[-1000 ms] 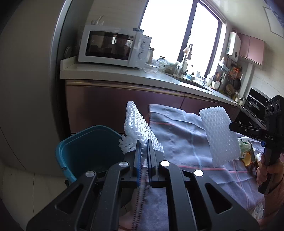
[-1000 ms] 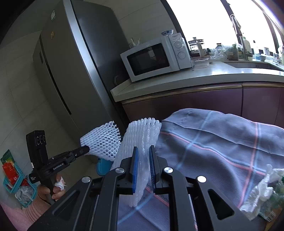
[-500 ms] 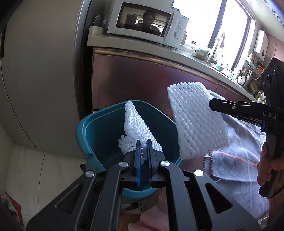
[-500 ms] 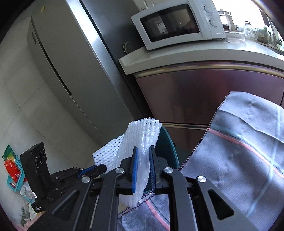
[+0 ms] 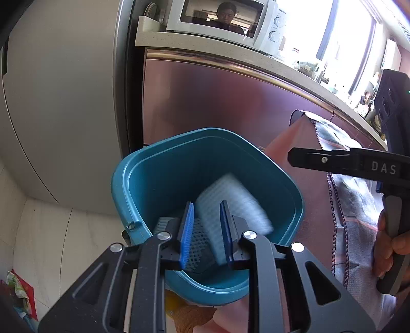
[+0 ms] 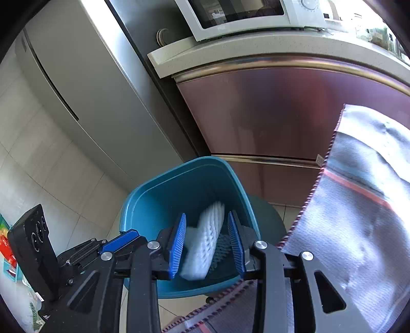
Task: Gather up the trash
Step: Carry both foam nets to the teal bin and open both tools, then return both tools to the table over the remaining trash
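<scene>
A teal bin (image 5: 123, 176) stands on the floor below both grippers. My left gripper (image 5: 206, 205) hangs over its mouth, jaws opening, the blue pads clear of anything. A white foam net (image 5: 238, 202) shows blurred inside the bin, with a second, shaded net (image 5: 197, 238) lower down. In the right wrist view my right gripper (image 6: 206, 217) is also over the bin (image 6: 133, 202), jaws opening. A white foam net (image 6: 205, 238) drops loose between its pads. The left gripper (image 6: 128, 238) shows at lower left there, and the right gripper (image 5: 294, 157) reaches in from the right here.
A grey striped cloth (image 6: 358, 205) hangs over the table edge right beside the bin. Behind the bin are reddish cabinet fronts (image 6: 282, 115), a steel fridge (image 6: 77, 76) and a microwave (image 5: 225, 23) on the counter. A hand (image 5: 392, 246) holds the right gripper's handle.
Both grippers came down over the bin and their jaws parted. The two foam nets they gripped have slipped free and are falling into the bin.
</scene>
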`<state>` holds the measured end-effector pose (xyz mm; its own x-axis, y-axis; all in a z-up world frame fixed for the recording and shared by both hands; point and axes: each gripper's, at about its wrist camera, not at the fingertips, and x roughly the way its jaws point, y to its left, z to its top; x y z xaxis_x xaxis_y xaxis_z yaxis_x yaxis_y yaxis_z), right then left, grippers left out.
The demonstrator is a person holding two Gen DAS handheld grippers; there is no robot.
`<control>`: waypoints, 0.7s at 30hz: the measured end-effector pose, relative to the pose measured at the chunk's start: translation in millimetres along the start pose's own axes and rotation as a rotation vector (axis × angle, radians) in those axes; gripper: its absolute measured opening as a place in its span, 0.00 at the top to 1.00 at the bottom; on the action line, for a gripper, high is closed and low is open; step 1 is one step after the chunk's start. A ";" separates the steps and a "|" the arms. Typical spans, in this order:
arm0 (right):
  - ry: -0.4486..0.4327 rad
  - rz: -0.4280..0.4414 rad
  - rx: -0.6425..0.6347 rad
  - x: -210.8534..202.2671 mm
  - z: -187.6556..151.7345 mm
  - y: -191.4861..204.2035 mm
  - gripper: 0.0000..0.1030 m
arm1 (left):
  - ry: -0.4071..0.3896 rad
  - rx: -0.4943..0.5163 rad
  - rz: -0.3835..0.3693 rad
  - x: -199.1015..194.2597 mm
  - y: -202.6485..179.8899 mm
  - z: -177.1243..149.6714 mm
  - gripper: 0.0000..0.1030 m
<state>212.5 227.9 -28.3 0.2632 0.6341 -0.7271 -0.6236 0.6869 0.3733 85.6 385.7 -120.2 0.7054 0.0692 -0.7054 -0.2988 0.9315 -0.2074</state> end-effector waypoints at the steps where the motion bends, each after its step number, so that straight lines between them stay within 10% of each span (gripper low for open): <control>1: -0.003 0.003 0.001 -2.5 -2.8 -1.6 0.69 | -0.001 -0.003 -0.002 -0.5 -0.5 -0.6 0.79; 13: -0.141 0.023 -0.054 -89.6 -48.9 -16.0 0.56 | -0.154 0.069 -0.100 -64.1 -45.3 -5.9 0.56; 21: -0.280 -0.074 -0.066 -188.3 -103.0 -44.0 0.50 | -0.198 0.203 -0.296 -104.0 -124.7 -22.5 0.48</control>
<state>114.5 41.7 32.8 0.4970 0.6629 -0.5600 -0.6394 0.7160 0.2802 35.0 254.4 -36.2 0.8580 -0.1637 -0.4869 0.0547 0.9716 -0.2303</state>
